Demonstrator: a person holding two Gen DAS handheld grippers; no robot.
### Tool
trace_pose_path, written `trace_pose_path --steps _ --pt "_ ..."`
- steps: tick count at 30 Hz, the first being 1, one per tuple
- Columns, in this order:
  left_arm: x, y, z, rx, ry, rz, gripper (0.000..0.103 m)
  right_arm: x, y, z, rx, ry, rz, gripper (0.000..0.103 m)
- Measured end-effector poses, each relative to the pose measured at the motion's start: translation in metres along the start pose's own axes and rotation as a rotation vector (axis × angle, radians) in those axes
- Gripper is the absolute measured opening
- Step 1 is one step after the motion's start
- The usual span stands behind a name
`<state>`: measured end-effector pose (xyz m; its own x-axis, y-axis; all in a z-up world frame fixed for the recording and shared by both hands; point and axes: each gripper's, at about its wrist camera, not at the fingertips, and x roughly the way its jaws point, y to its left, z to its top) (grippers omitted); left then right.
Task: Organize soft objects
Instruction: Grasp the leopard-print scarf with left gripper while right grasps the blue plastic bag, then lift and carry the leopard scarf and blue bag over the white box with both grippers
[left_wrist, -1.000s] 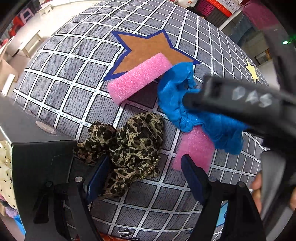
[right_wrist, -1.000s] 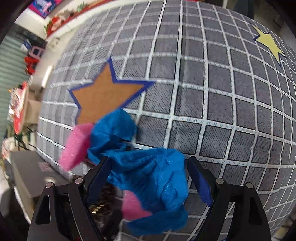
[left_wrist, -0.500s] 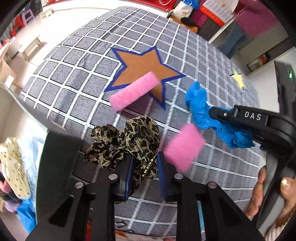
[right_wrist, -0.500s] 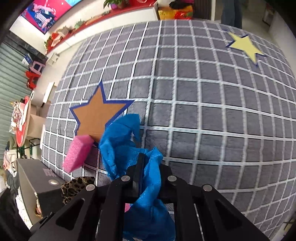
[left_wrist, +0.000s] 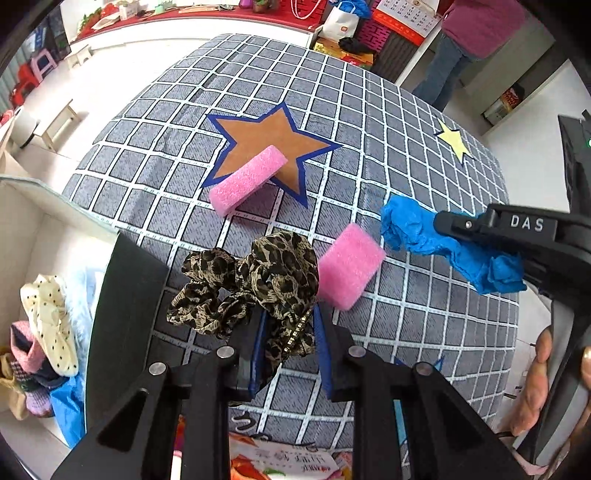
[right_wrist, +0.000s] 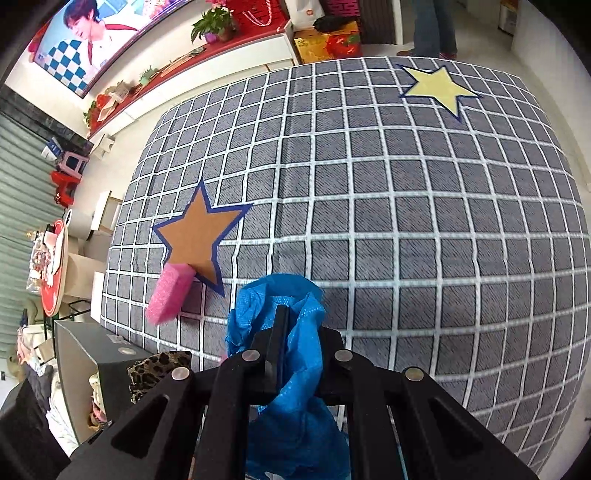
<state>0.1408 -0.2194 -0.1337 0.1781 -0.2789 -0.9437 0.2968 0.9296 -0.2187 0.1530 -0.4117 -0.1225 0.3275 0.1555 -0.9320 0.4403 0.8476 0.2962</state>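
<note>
My left gripper (left_wrist: 288, 325) is shut on a leopard-print scrunchie (left_wrist: 255, 280) and holds it above the grid-patterned table (left_wrist: 406, 332). My right gripper (right_wrist: 295, 332) is shut on a crumpled blue cloth (right_wrist: 295, 387), lifted off the table; it also shows in the left wrist view (left_wrist: 443, 243). A long pink foam block (left_wrist: 247, 179) lies across the brown star (left_wrist: 266, 136). A shorter pink foam block (left_wrist: 349, 266) lies next to the scrunchie.
An open box (left_wrist: 48, 229) at the left edge holds several soft items, among them a dotted cream scrunchie (left_wrist: 51, 314). Its dark flap (left_wrist: 125, 314) stands beside the table. A yellow star (right_wrist: 439, 88) marks the far right. A person (left_wrist: 465, 40) stands beyond the table.
Both grippers closed from open, left on the scrunchie and right on the blue cloth, then lifted them up. The short pink foam block is uncovered.
</note>
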Motion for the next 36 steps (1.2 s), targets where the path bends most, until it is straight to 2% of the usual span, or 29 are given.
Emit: trace_pose_path --steps 3,8,15,26,36 --pt "-0.008 0.004 -0.007 0.003 -0.009 -0.002 0.027 -0.008 0.002 -0.009 0.004 -0.010 -0.004 0.010" --pt "-0.022 0.008 -0.017 0.032 -0.025 0.037 0.027 -0.025 0.010 -0.024 -0.001 -0.024 -0.004 0.010" --pt "-0.041 0.026 -0.026 0.026 -0.040 0.019 0.027 -0.045 0.031 -0.040 -0.024 -0.049 -0.012 0.010" --pt "-0.079 0.057 -0.039 0.012 -0.086 -0.076 0.028 -0.058 0.089 -0.059 -0.097 -0.058 -0.019 0.010" --pt "-0.105 0.093 -0.051 -0.017 -0.123 -0.072 0.028 -0.061 0.146 -0.080 -0.174 -0.058 0.009 0.010"
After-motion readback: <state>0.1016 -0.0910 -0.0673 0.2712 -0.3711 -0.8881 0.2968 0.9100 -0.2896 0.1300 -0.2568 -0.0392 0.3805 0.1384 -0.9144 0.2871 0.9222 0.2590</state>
